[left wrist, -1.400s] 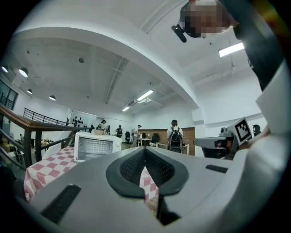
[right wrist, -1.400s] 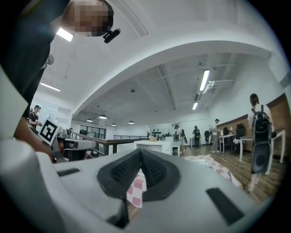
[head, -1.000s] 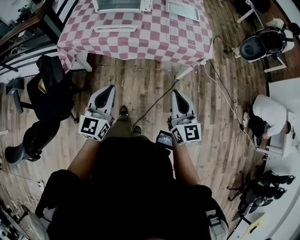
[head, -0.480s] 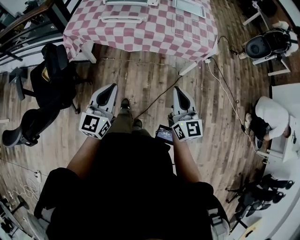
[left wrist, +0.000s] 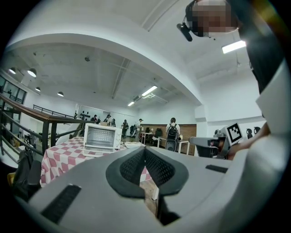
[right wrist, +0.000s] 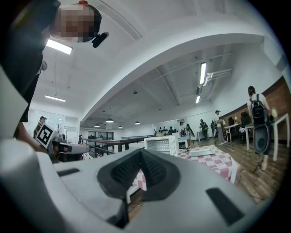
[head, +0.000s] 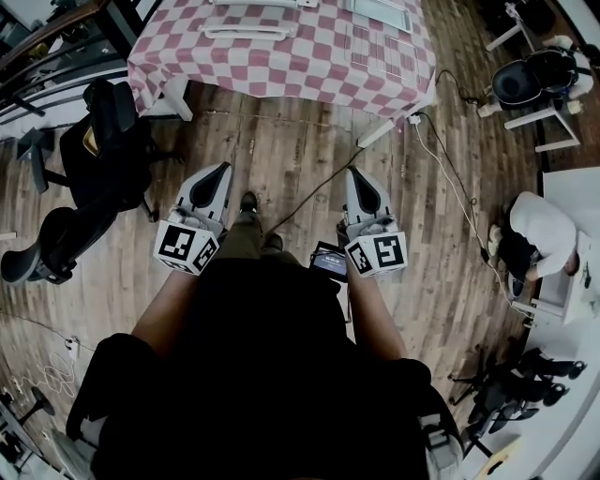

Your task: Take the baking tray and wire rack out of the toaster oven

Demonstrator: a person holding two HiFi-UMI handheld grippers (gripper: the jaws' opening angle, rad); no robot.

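The white toaster oven [left wrist: 101,136] [right wrist: 161,144] stands on a table with a red-and-white checked cloth [head: 309,66], its door [head: 246,31] folded down. A flat metal tray [head: 380,11] [right wrist: 204,151] lies on the cloth to the oven's right, with what looks like a wire rack [head: 373,52] in front of it. My left gripper [head: 220,171] [left wrist: 144,150] and right gripper [head: 356,173] [right wrist: 140,152] are held level over the wooden floor, well short of the table. Both are shut with nothing between the pads.
A black office chair [head: 103,150] stands at the left near the table's corner. A cable [head: 441,159] runs across the floor from the table's right leg. A person [head: 534,234] crouches at the right by a white cabinet. Another chair [head: 530,84] is at the top right.
The table and oven have slid toward the top edge of the head view as I stepped back. Both grippers came back with me and stayed shut.
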